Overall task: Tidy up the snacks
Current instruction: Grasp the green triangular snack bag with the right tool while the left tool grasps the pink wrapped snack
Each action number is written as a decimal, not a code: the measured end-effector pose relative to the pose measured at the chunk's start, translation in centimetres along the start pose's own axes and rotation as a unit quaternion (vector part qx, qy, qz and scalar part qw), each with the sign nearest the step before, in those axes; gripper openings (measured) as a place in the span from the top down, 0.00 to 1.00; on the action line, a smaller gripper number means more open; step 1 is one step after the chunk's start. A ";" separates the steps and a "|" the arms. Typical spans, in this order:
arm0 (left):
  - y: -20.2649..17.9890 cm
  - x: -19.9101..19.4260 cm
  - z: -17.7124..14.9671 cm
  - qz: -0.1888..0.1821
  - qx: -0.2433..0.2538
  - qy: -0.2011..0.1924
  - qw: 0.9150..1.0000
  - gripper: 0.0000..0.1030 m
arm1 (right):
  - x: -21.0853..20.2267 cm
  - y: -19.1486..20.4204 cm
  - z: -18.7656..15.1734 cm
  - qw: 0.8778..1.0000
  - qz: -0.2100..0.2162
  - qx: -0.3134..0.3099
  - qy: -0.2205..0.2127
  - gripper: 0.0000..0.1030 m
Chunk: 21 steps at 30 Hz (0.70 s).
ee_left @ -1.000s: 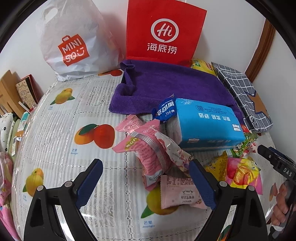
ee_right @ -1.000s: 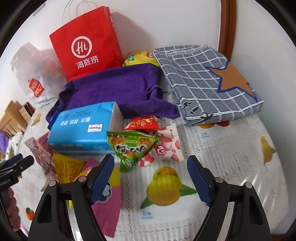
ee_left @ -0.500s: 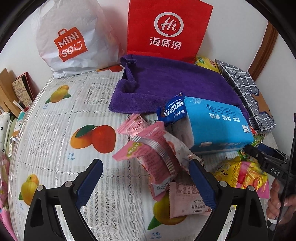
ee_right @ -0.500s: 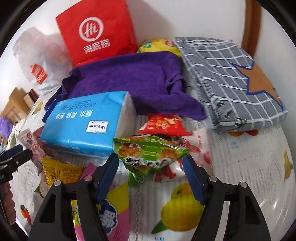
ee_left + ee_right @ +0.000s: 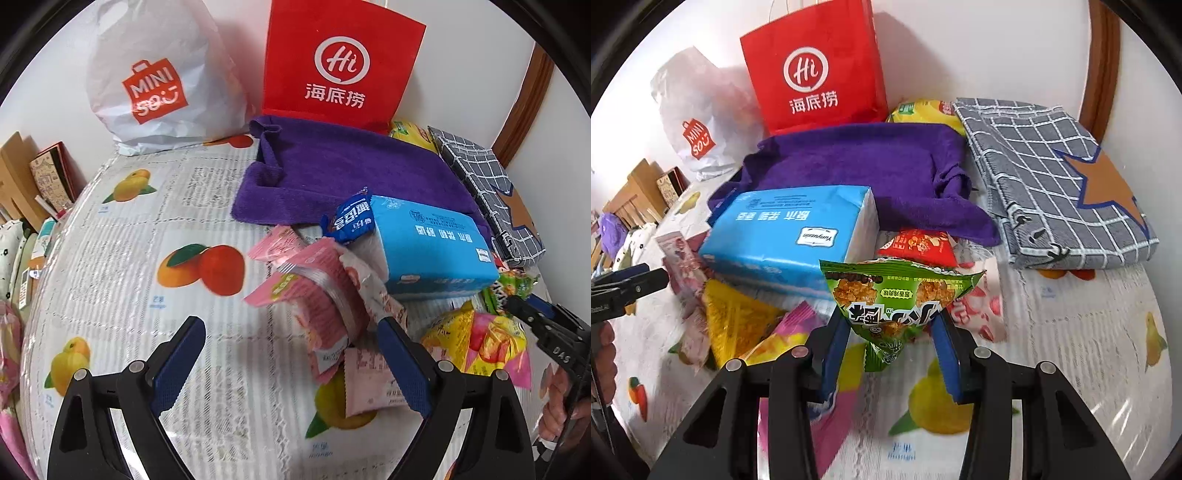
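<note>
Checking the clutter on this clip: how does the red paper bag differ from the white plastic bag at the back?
The red paper bag is stiff, flat-faced and square-cornered; the white plastic bag is soft, rounded and crumpled. The red paper bag carries a white round "Hi" logo, the white plastic bag an orange "MINISO" logo. The purple towel reaches the red bag's foot, not the white bag's. Both stand against the wall.

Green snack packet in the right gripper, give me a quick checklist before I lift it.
1. Green snack packet sits between the right gripper fingers, which have just been closing: ok.
2. Pads firmly pressing the packet: cannot tell.
3. Only one packet between the fingers: ok.
4. Red packet behind is outside the fingers: ok.
5. Left gripper open, holding nothing, away from the lift: ok.
6. Blue tissue pack free of the packet: cannot tell.
</note>
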<state>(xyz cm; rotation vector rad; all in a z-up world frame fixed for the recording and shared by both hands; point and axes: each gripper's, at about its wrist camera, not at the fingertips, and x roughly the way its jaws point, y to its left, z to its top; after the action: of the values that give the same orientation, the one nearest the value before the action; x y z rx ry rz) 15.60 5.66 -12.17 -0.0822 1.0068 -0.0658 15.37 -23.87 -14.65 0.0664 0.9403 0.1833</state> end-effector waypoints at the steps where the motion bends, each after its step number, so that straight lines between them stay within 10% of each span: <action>1: 0.2 -0.2 -0.2 0.002 -0.002 -0.001 1.000 0.09 | -0.4 -0.1 -0.2 1.000 0.001 0.004 -0.003 0.56; 21: 0.1 2.7 -0.1 -0.002 -0.014 0.020 1.000 0.12 | 0.6 -1.6 -2.5 0.999 -0.001 0.026 0.029 0.55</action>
<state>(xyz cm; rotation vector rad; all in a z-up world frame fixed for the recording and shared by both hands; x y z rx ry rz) 16.92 5.48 -14.50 -0.1100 1.0480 -0.0577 13.90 -25.34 -16.85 0.1096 1.0024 0.1595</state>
